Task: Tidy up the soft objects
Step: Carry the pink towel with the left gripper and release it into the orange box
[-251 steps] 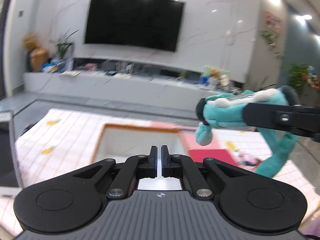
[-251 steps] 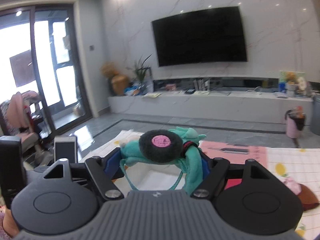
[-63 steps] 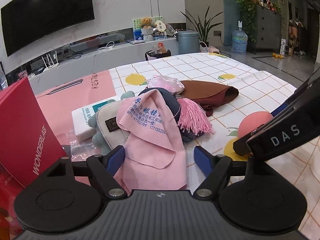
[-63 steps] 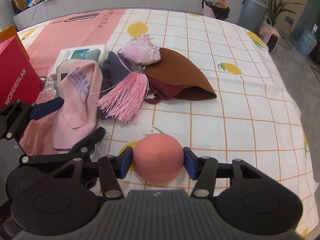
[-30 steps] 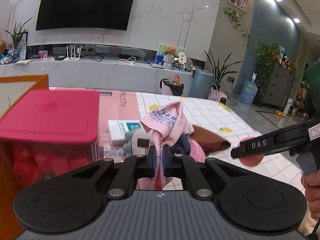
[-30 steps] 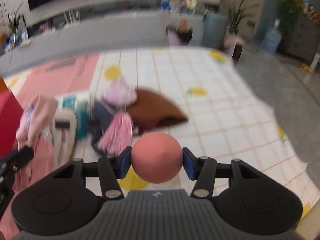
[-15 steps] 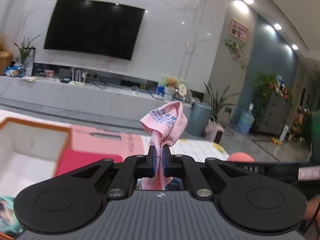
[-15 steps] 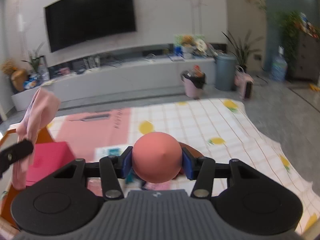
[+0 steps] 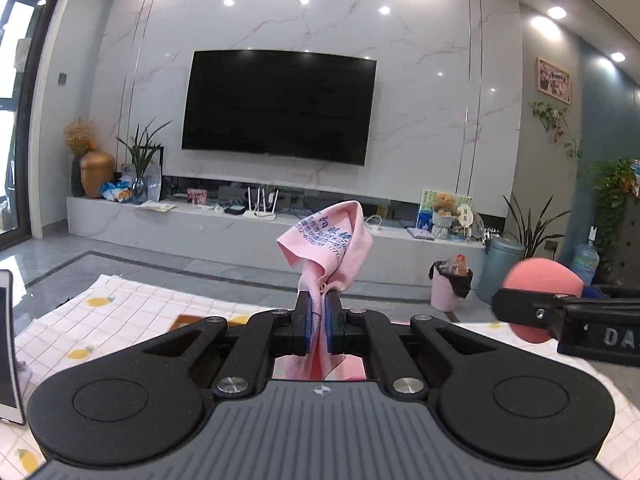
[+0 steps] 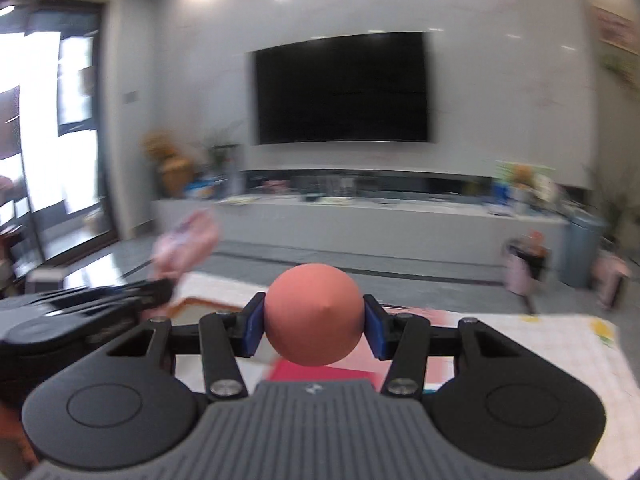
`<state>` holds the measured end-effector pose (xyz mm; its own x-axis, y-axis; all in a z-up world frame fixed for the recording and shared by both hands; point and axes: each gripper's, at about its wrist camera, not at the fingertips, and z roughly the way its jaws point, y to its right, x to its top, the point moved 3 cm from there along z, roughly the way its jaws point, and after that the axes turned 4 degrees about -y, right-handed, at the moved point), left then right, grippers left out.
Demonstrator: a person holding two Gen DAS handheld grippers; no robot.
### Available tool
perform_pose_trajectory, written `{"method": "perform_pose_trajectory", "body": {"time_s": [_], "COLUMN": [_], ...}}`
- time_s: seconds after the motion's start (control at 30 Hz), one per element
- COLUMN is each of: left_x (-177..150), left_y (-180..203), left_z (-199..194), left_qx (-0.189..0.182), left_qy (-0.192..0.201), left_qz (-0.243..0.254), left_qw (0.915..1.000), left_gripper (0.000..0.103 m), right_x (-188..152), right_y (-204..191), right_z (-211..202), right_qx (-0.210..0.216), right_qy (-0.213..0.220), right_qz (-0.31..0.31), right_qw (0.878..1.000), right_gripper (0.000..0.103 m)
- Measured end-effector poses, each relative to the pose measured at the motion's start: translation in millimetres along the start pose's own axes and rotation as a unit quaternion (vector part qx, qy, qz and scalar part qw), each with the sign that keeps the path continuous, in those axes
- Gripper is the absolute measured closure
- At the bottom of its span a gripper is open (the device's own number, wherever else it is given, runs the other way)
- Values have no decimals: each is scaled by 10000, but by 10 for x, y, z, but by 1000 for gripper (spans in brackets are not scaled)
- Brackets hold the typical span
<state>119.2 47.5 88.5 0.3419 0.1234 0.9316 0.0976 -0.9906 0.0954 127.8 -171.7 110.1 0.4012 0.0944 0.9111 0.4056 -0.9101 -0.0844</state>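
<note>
- Pink cloth (image 9: 326, 236): pinched between the closed pads of the left gripper (image 9: 316, 322). One end bunches above the jaws, the other hangs below them. Held in the air, touching nothing else.
- Salmon ball (image 10: 315, 314): clamped between the blue pads of the right gripper (image 10: 315, 326), one pad on each side at its widest part. Also airborne.
- Both tools are raised and point toward the TV wall (image 9: 280, 106). The checked tablecloth (image 9: 120, 308) sits low in both views.
- Key relation: in the left view the ball sits to the right of the cloth, well apart, at about the same height. Right view agrees, with the cloth off to its left, blurred.
- Box (image 10: 208, 306): only an orange-rimmed corner shows in the right view, below and slightly left of the ball, just past the left tool. In the left view the tool body hides nearly all of it.
- Judgement: both items look mid-carry toward that box. The left hand seems nearer its opening, so the cloth probably drops first.
- Next move needs the jaws brought over the opening and tilted down before letting go.
- Risks: the ball may roll or bounce out if released high. The cloth hangs limp, so its tail may catch on the rim.
- Right view is motion-blurred, so box depth and contents can't be told.
</note>
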Motion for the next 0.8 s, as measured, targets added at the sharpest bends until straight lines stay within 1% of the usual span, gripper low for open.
{"method": "perform_pose_trajectory", "body": {"time_s": [0.1, 0.2, 0.27, 0.3, 0.37, 0.4, 0.47, 0.57, 0.63, 0.7, 0.73, 0.8], "left_x": [-59, -147, -240, -309, -421, -445, -475, -554, -614, -640, -655, -668], "left_y": [-159, -322, -470, -542, -662, -751, -859, -982, -1014, -1047, -1043, -1049], "left_z": [116, 216, 280, 321, 407, 434, 537, 653, 690, 750, 775, 840], "left_qx": [133, 282, 496, 543, 571, 612, 636, 541, 319, 120, 89, 207], "left_qy": [-491, -922, -1327, -1506, -1729, -1847, -2027, -2428, -2623, -2749, -2791, -2863], "left_qz": [11, -105, -233, -342, -493, -538, -674, -887, -840, -947, -959, -936], "left_qw": [9987, 9953, 9896, 9865, 9820, 9794, 9748, 9645, 9608, 9567, 9554, 9533], "left_gripper": [96, 96, 96, 96, 96, 96, 96, 96, 95, 95, 95, 95], "right_x": [-44, -161, -275, -340, -456, -498, -576, -642, -664, -687, -708, -721], "right_y": [-405, -745, -961, -1041, -1197, -1265, -1374, -1434, -1470, -1532, -1544, -1581], "right_z": [97, 282, 444, 529, 691, 755, 885, 1079, 1191, 1265, 1248, 1327], "right_qx": [496, 775, 925, 906, 986, 1016, 1096, 1079, 1136, 1242, 1275, 1281], "right_qy": [-103, -336, -606, -757, -990, -1015, -1195, -1504, -1733, -1935, -2042, -2304], "right_qz": [-409, -838, -1105, -1198, -1421, -1558, -1896, -2248, -2413, -2665, -2789, -2983], "right_qw": [9979, 9929, 9877, 9858, 9799, 9773, 9684, 9566, 9481, 9360, 9297, 9173], "right_gripper": [53, 54, 54, 54, 54, 54, 54, 54, 54, 54, 53, 53]}}
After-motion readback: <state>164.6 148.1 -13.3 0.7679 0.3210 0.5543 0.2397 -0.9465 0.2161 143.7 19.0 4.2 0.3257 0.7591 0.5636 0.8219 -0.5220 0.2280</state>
